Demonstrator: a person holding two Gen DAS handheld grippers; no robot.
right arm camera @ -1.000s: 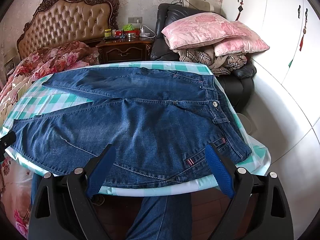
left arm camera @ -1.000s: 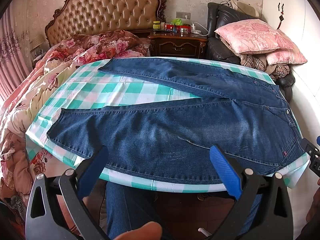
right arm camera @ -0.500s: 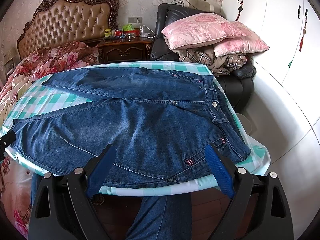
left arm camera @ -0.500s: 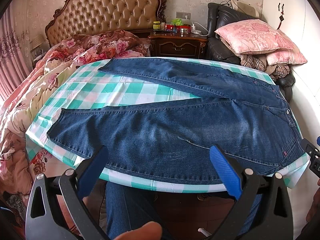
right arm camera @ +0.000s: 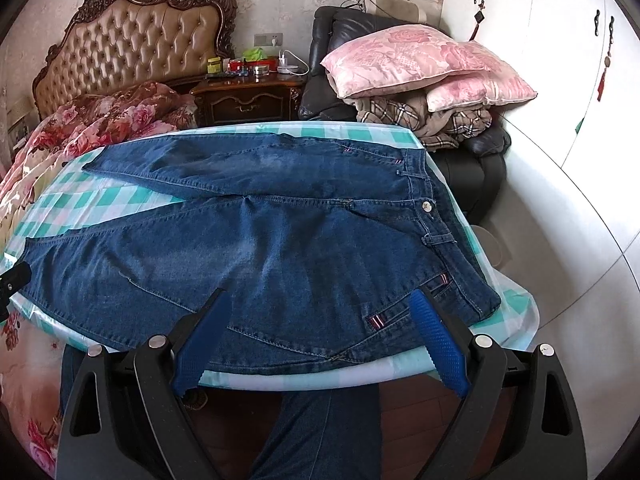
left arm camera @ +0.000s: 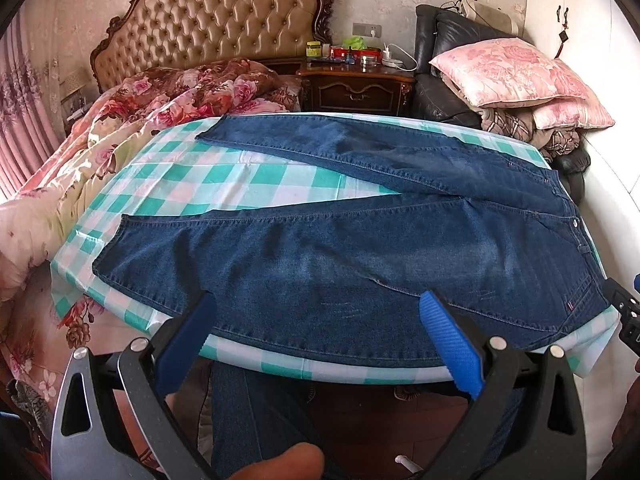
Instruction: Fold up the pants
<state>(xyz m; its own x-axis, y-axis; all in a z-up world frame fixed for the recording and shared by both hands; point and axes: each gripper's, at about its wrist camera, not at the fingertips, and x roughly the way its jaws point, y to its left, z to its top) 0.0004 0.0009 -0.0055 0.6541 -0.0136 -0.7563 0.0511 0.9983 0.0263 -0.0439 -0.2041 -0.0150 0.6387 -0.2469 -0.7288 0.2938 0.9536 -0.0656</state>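
Pants (left arm camera: 360, 248) lay flat and unfolded on the table (left arm camera: 224, 184), one pair of blue jeans on a green-and-white checked cloth, waist to the right and two legs spread apart toward the left. The left hand-held gripper (left arm camera: 316, 340) hovered over the near table edge with its blue fingers (left arm camera: 450, 344) apart, nothing between them. The right hand-held gripper (right arm camera: 318, 334) hovered likewise near the waist, fingers apart and empty. Only the left view showed both leg hems and the full spread of bare cloth between the legs. Only the right view showed the waist button (right arm camera: 427, 206), the striped pocket tabs and the white wardrobe doors (right arm camera: 560, 60). Both views showed one headboard (left arm camera: 216, 28), one nightstand (left arm camera: 356, 88) and two pink pillows (right arm camera: 416, 60).
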